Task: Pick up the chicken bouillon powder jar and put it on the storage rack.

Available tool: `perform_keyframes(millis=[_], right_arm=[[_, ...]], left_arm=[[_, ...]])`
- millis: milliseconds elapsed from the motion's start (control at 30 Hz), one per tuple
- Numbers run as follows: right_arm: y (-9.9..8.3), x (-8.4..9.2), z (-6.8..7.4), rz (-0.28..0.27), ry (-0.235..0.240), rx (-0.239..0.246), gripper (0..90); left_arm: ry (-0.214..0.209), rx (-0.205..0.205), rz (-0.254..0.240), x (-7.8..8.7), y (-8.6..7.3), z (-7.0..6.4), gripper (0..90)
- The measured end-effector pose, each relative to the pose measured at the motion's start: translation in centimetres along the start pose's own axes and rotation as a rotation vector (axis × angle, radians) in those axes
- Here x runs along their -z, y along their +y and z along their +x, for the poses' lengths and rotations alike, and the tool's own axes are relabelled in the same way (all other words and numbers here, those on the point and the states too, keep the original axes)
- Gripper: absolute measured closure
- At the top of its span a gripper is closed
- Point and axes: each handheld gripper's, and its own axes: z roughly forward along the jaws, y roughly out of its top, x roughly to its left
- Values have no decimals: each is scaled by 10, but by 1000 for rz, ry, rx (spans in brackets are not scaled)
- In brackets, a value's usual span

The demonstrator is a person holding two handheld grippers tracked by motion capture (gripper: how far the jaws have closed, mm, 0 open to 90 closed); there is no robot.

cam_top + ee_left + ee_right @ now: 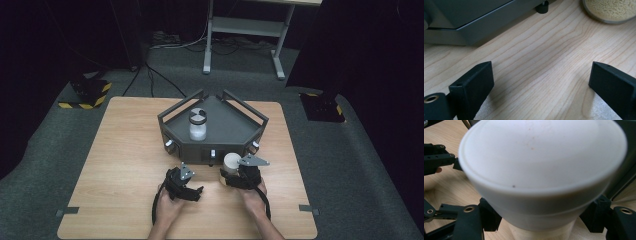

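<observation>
A jar with a white lid (231, 161) stands on the wooden table just in front of the dark grey angular stand (235, 131). My right gripper (232, 175) is shut around its body; in the right gripper view the white lid (541, 162) looms large, with the right gripper (542, 221) clamped on the jar below it. A second jar (197, 125), its lid marked black and white, stands on the stand's deck. My left gripper (193, 190) rests open to the left, and the left gripper (541, 85) has bare wood between its jaws. The held jar's grain-filled base (610, 10) shows beyond.
The stand has small knobs on its front faces (212, 153) and a low rail round the back. One of its feet (542, 7) rests on the wood. The table edge (185, 236) runs close to the person's hands. A metal frame (245, 27) stands on the floor beyond.
</observation>
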Motion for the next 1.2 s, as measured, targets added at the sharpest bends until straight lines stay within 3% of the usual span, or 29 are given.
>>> perform_keyframes(millis=[267, 400, 933, 1067, 1200], right_arm=[[-3, 1, 4, -13, -12, 6, 316], [-3, 2, 10, -18, -35, 46, 323], [-2, 3, 7, -15, -24, 46, 328], [-2, 8, 2, -39, -6, 33, 343], [2, 11, 4, -30, -5, 64, 348]], left_arm=[[0, 0, 0, 0, 0, 0, 58], [0, 0, 0, 0, 0, 0, 58], [0, 0, 0, 0, 0, 0, 58], [0, 0, 0, 0, 0, 0, 58], [0, 1, 0, 0, 0, 0, 58]])
